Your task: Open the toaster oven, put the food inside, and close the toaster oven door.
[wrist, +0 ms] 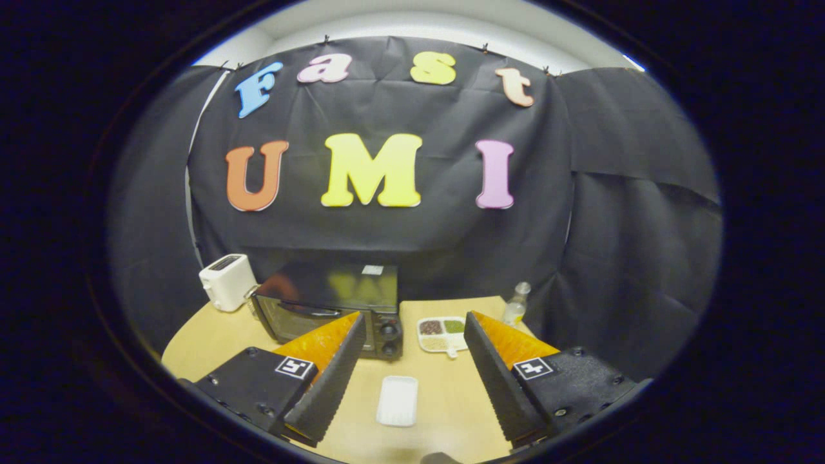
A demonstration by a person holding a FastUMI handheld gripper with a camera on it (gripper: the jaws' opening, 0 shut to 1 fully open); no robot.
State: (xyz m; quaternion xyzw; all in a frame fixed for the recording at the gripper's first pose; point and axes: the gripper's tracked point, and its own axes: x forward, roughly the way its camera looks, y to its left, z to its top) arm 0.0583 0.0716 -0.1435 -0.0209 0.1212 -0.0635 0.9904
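A black toaster oven [332,309] stands at the back of the wooden table [445,399], its glass door shut, with a handle along the door's top and two knobs on its right side. My gripper [412,320] is open, high above the table, its fingers [335,370] spread wide with nothing between them. The left finger overlaps the oven's lower front. A small white rectangular tray [397,401] lies on the table between the fingers. Whether it holds food I cannot tell.
A white pop-up toaster [227,281] sits left of the oven. Right of the oven lies a white divided dish [442,334] with several coloured fillings, and beyond it a clear bottle [516,304]. Black cloth walls close in the booth behind the table.
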